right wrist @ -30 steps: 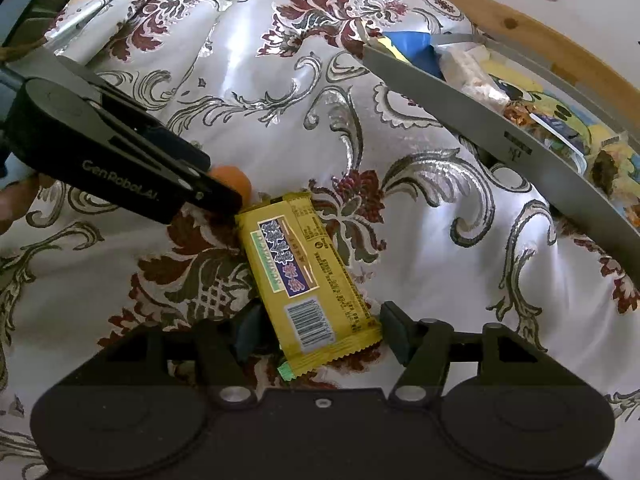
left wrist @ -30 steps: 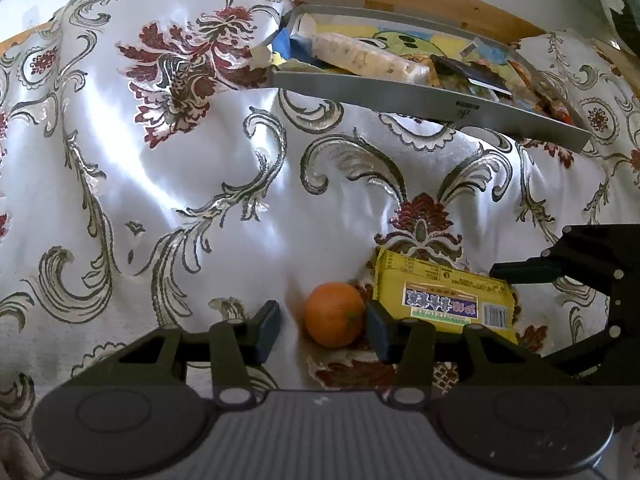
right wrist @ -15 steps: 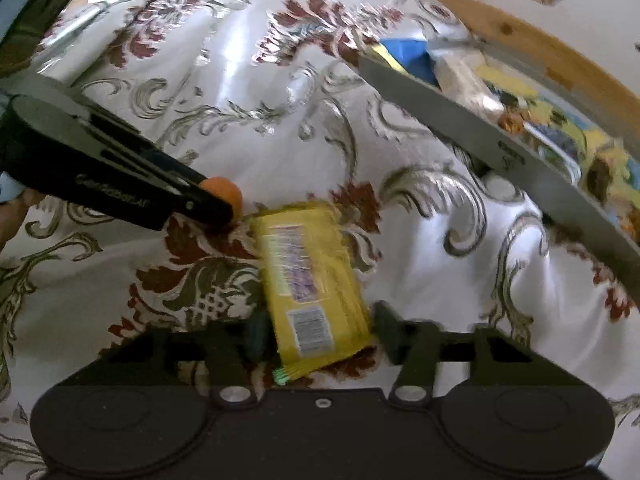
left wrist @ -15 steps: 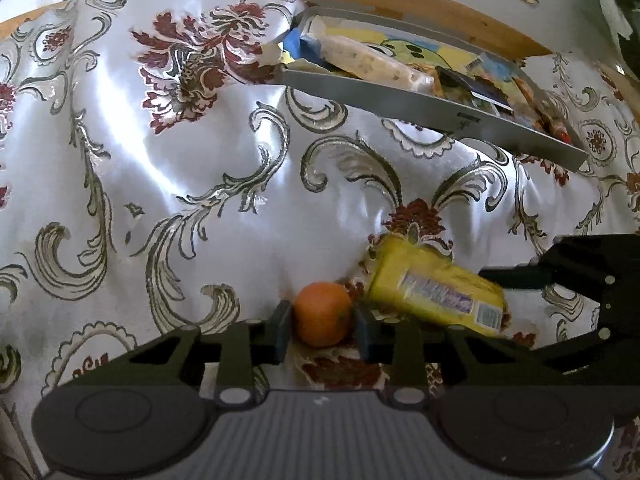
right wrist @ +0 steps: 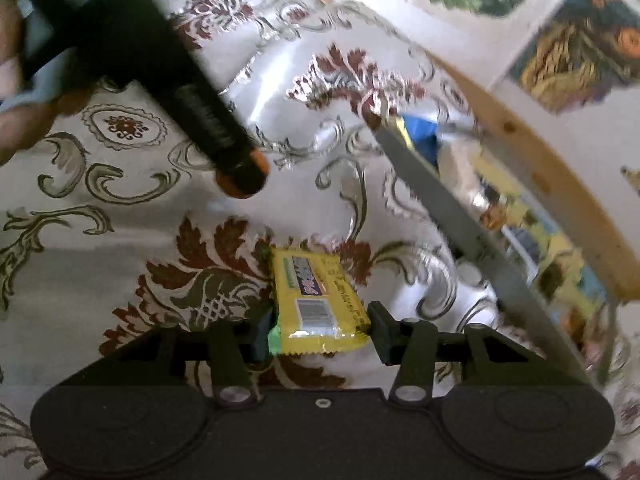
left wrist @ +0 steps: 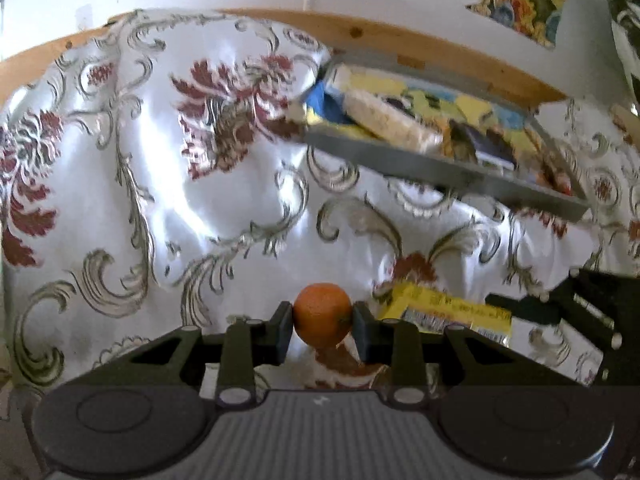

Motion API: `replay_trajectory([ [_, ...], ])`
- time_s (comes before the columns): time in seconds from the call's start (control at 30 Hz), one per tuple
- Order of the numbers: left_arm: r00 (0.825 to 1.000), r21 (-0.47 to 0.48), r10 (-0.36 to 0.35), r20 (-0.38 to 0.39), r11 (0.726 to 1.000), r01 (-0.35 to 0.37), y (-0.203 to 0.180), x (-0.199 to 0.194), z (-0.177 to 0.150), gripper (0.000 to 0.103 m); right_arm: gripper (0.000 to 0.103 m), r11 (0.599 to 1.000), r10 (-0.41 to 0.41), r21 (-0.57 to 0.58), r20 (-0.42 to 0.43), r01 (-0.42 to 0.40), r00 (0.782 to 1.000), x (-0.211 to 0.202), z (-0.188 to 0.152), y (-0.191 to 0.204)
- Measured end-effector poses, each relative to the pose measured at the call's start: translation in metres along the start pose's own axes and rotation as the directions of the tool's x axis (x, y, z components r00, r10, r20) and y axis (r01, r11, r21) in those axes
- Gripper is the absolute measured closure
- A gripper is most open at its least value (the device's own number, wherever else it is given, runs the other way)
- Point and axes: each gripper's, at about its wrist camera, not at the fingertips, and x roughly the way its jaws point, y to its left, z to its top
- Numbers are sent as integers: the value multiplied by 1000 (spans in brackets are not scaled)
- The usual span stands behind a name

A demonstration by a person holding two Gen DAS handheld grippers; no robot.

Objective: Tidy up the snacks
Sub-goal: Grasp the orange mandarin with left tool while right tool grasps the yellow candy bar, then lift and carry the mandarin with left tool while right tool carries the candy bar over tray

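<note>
Now the left gripper [left wrist: 322,322] has its jaws clenched on a small orange [left wrist: 322,314], one dark pad pressed to each side of the fruit, which sits lifted clear of the patterned cloth [left wrist: 160,208] below it. Just to the orange's right in the left wrist view lies a yellow snack bar [left wrist: 448,312], and the right gripper [right wrist: 320,334] has that bar between its jaws: the left pad touches the green-edged side of the wrapper, while the right pad stands at the wrapper's other edge (whether it truly presses there I cannot tell, the frame being blurred). The bar's barcode end points toward the right gripper's body, and whether it is raised off the cloth I cannot tell. From the right wrist view the left gripper shows as a dark arm reaching in from the upper left, the orange peeking out at its tip, with part of a hand [right wrist: 16,92] behind it. A grey tray [left wrist: 440,168] of mixed snack packets rests on the cloth toward the far edge of the tabletop, beside a wooden rim [left wrist: 360,36], well apart from both held items.
</note>
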Motion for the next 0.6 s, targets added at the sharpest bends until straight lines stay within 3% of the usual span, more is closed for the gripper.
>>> replay_trajectory([
  [0.23,999,-11,11,30,1000,-11,-7,-12,9,69,55,998,-48,-46,26,49,998,-9,2,2],
  [0.3,999,-10,11,31,1000,-11,-10,-13,10,69,89,997,-65,-46,30,66,997,-12,2,3],
  [0.37,999,-8,13,35,1000,-13,-12,-15,10,69,91,995,-90,-29,39,91,995,-12,2,1],
  [0.47,999,-13,10,34,1000,-9,-14,-16,11,69,92,998,-63,-5,27,63,998,-8,0,-2],
  [0.6,999,-12,7,37,1000,-7,-16,-17,11,69,92,995,-82,-49,33,83,996,-7,-1,5],
])
